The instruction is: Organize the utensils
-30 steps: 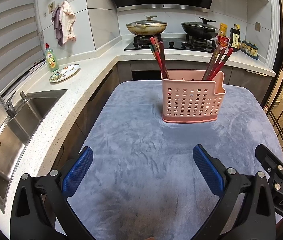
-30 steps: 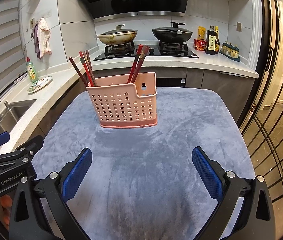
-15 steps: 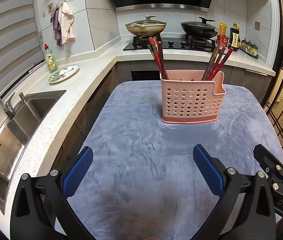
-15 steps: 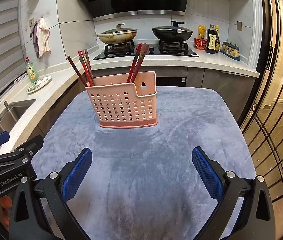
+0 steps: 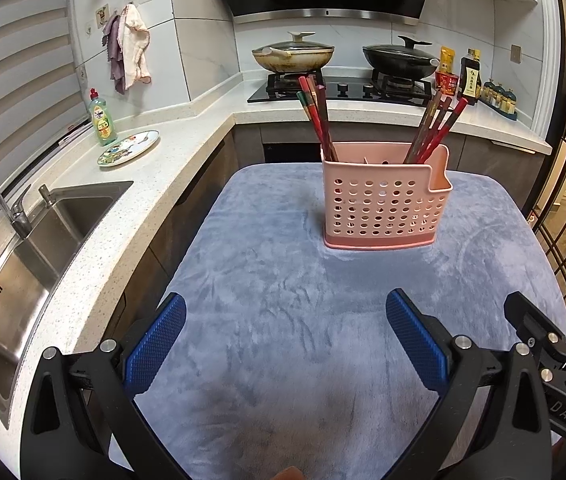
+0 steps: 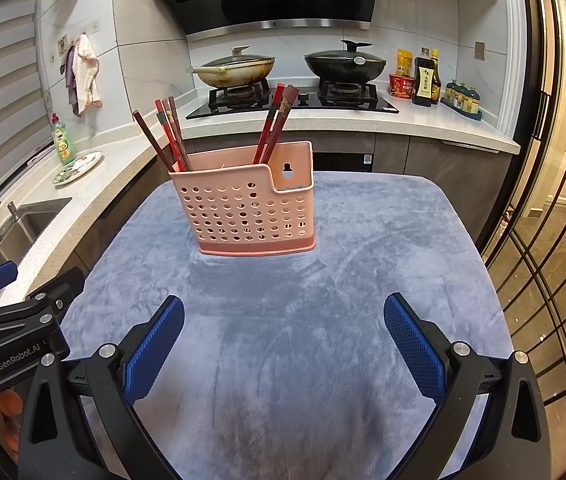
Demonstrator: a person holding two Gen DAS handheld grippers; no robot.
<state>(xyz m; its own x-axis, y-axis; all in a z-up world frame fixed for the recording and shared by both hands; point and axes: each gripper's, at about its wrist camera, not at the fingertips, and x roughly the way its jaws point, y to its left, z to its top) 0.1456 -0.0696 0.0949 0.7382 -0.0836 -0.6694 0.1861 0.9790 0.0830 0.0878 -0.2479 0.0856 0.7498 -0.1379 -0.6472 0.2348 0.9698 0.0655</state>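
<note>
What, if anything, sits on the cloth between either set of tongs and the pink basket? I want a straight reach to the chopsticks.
Nothing visible does. Only bare grey plush cloth lies between the open left tongs, the open right tongs and the pink perforated plastic basket holding the red chopsticks.

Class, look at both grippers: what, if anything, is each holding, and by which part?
Nothing. The left gripper and right gripper are both open and empty; the chopsticks stand in the basket.
</note>
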